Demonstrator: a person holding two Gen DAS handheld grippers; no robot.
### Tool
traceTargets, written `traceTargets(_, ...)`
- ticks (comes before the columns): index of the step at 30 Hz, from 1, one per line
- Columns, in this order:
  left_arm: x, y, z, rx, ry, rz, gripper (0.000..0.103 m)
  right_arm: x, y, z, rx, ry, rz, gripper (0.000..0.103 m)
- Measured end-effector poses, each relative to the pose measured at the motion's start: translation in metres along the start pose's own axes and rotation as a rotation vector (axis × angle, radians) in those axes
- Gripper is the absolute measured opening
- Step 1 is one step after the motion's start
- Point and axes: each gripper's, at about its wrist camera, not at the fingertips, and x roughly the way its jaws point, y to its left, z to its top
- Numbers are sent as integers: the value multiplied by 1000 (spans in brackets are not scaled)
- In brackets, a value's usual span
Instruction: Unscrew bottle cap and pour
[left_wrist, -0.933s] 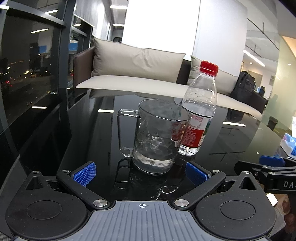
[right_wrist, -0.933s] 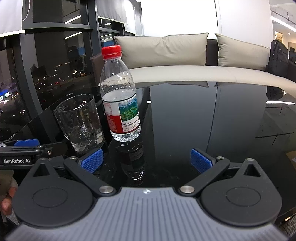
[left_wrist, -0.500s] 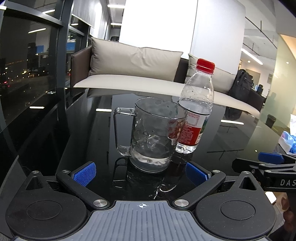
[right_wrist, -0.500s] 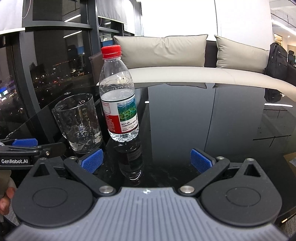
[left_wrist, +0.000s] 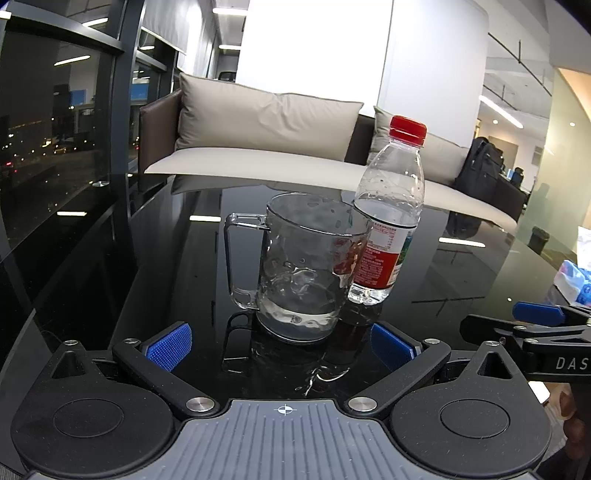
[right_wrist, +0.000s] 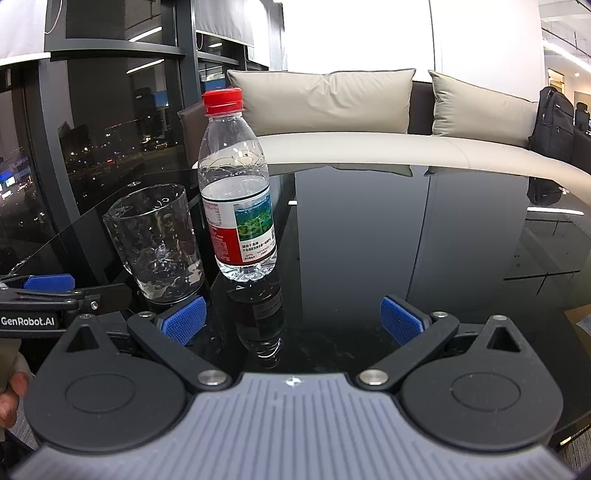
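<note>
A clear water bottle (left_wrist: 388, 229) with a red cap (left_wrist: 408, 129) and a red label stands upright on the black glass table (left_wrist: 461, 280). It also shows in the right wrist view (right_wrist: 236, 199), cap (right_wrist: 223, 99) on. A clear glass mug (left_wrist: 306, 269) with a handle on its left stands just in front and left of the bottle; it shows in the right wrist view (right_wrist: 155, 240) too. My left gripper (left_wrist: 280, 345) is open and empty, just short of the mug. My right gripper (right_wrist: 291, 319) is open and empty, short of the bottle and to its right.
A beige sofa (right_wrist: 369, 122) with cushions runs along the table's far edge. A black backpack (right_wrist: 554, 122) sits at its right end. Dark windows (left_wrist: 55, 129) stand on the left. A blue and white pack (left_wrist: 574, 280) lies at the table's right side.
Both grippers have drifted slightly, so the bottle and mug shift a little in each view. Bottle and mug stand where they were. Both grippers stay open.
</note>
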Motion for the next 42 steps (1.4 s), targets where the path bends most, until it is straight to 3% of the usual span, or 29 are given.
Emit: traceTargets(42, -1, 1, -2, -7, 2, 3, 102, 2, 1, 0, -13, 2, -13, 103)
